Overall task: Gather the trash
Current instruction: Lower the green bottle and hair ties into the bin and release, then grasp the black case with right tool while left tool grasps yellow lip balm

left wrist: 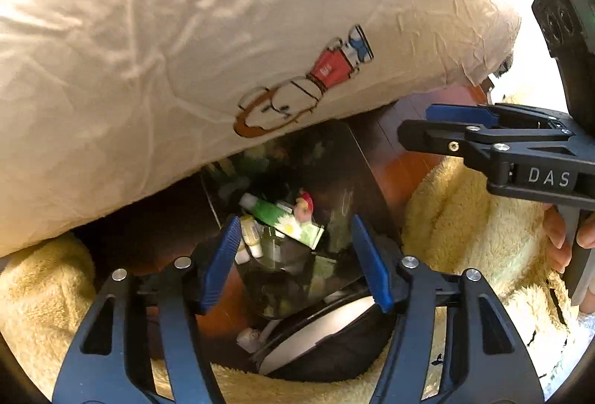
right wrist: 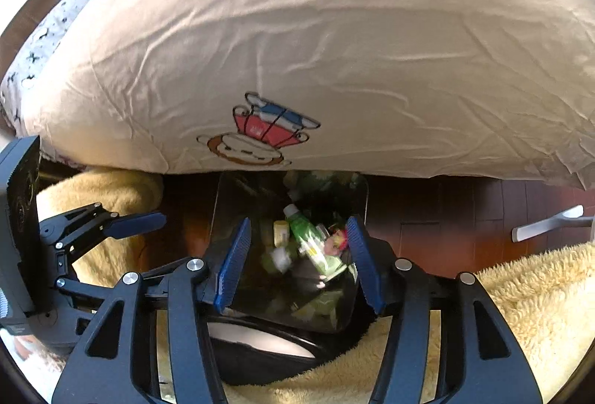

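Note:
A dark, clear-walled trash bin [left wrist: 349, 181] stands on the wooden floor below the bed edge; it also shows in the right wrist view [right wrist: 230, 203]. Inside lie a green tube [left wrist: 286, 222], small bottles [left wrist: 253, 236] and a pink wrapper [left wrist: 305, 205]; the green tube [right wrist: 312, 244] shows in the right wrist view too. My left gripper [left wrist: 297, 255] is open and empty above the bin. My right gripper [right wrist: 297, 259] is open and empty above the same bin. The right gripper [left wrist: 416, 132] appears at the right of the left view, the left gripper [right wrist: 152, 222] at the left of the right view.
A cream duvet [left wrist: 186, 32] with a cartoon monkey print hangs over the bin's far side. Yellow fluffy fabric [left wrist: 465, 218] lies on both sides. A black and white rounded object [left wrist: 327, 333] sits just below the bin. A white bar [right wrist: 550, 225] lies on the floor at right.

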Motion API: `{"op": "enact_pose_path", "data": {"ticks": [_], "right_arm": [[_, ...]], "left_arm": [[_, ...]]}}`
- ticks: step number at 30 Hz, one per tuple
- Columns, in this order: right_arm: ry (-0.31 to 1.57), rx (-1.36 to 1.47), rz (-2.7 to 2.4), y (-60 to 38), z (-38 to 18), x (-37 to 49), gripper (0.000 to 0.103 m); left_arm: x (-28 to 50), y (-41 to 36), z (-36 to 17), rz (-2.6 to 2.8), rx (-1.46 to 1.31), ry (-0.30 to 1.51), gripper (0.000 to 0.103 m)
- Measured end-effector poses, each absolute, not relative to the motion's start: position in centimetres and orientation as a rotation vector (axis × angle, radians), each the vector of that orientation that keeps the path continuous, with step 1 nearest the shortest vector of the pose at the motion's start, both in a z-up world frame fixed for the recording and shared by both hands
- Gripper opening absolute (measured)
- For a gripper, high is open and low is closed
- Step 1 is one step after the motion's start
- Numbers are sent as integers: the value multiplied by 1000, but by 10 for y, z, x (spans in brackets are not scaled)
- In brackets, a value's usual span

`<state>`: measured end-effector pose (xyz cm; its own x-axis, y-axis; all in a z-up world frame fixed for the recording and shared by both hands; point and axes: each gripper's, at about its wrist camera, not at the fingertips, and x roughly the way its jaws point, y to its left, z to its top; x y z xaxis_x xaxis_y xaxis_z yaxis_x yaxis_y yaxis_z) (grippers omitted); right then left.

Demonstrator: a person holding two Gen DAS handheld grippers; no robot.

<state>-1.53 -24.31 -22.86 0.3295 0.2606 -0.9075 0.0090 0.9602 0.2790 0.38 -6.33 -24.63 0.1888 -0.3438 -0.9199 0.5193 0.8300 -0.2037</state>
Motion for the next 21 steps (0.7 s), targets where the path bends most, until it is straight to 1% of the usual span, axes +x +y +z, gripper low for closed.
{"op": "enact_pose_path", "data": {"ticks": [1, 3, 4, 6, 9, 12, 17, 21], "right_arm": [[1221, 253, 165, -245, -227, -15, 59], [1194, 253, 159, -247, -218, -16, 68], [1180, 248, 156, -247, -213, -16, 69], [1136, 221, 149, -247, -197, -15, 76], [1054, 186, 142, -248, -168, -9, 82], [983, 153, 130, -253, -142, 2, 84], [878, 85, 106, -263, -103, 39, 85], [849, 126, 109, -280, -88, 86, 85]], "left_arm": [[5, -61, -243, -606, 163, 1232, 60], [7, -56, -234, -593, 157, 1211, 62], [8, -53, -228, -582, 155, 1196, 62], [11, -46, -214, -563, 155, 1162, 65], [17, -36, -185, -535, 152, 1090, 69], [28, -27, -156, -487, 149, 1003, 72], [61, -12, -120, -413, 124, 918, 73], [93, -10, -100, -375, 119, 875, 73]]}}
